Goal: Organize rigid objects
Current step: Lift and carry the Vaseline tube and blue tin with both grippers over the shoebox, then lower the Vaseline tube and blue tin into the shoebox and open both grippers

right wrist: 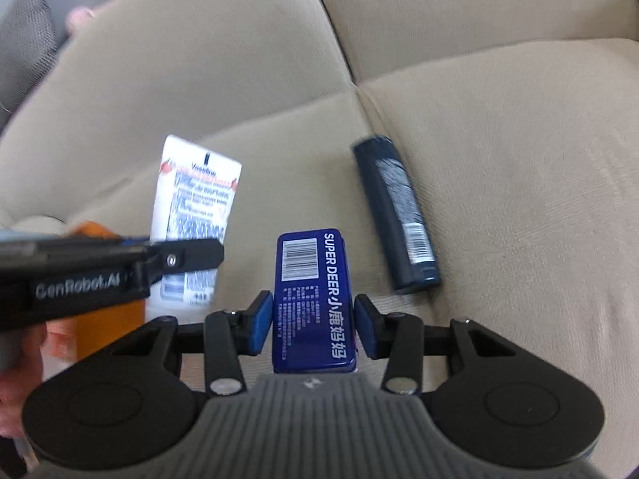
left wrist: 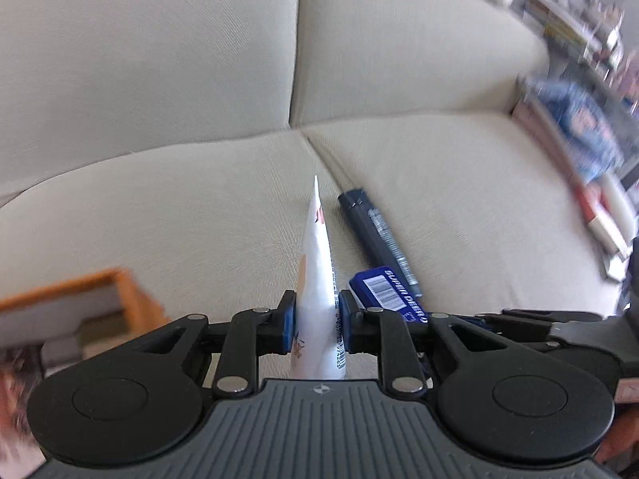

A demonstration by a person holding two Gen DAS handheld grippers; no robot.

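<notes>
Left wrist view: your left gripper (left wrist: pixel 316 321) is clamped on the white plastic lotion tube (left wrist: pixel 317 279), seen edge-on, crimped tip pointing ahead over the beige fabric sofa cushion (left wrist: pixel 159 207). A dark slim bottle (left wrist: pixel 375 235) lies just ahead to the right; an orange-rimmed box (left wrist: pixel 92 303) sits blurred to the left.

Right wrist view: your right gripper (right wrist: pixel 313 321) brackets the blue rectangular tin (right wrist: pixel 313 299); pads look closed against its sides. The tube (right wrist: pixel 193 199) hangs to the left.

Judgement: both items are mid-carry. Next, swing them left toward the box and release one at a time.
</notes>
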